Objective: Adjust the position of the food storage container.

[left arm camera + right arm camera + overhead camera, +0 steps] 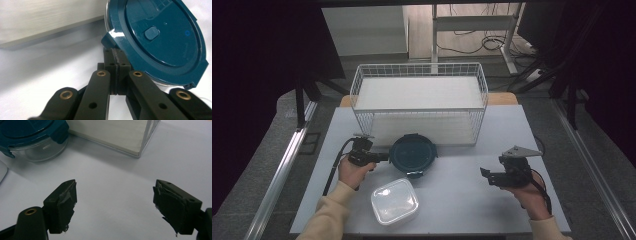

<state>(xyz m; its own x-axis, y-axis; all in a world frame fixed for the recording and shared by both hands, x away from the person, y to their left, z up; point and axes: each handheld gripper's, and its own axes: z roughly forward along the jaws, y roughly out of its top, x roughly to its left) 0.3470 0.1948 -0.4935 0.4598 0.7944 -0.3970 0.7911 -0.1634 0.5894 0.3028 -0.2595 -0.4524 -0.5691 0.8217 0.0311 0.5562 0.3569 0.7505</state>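
A round container with a dark blue lid is seen on the table, just in front of the white wire basket, which is taken here as the landmark. The left gripper is set at the container's left edge. In the left gripper view its jaws are pressed together, and they appear to be clenched on one of the lid's side latches, though the exact contact is partly hidden.

The right gripper is held well to the right of the container, farther from the basket, with its jaws spread wide and nothing between them, as is plain in the right gripper view. A square container with a clear lid lies nearer the person, on the container's side away from the basket.

Several risks can be judged from this. If the latch is pulled while the body of the container is not braced, the whole container could be dragged or tipped instead of the latch being released. The grip is narrow, so the latch could slip out. A sideways shove could also send the container against the basket or the square container.
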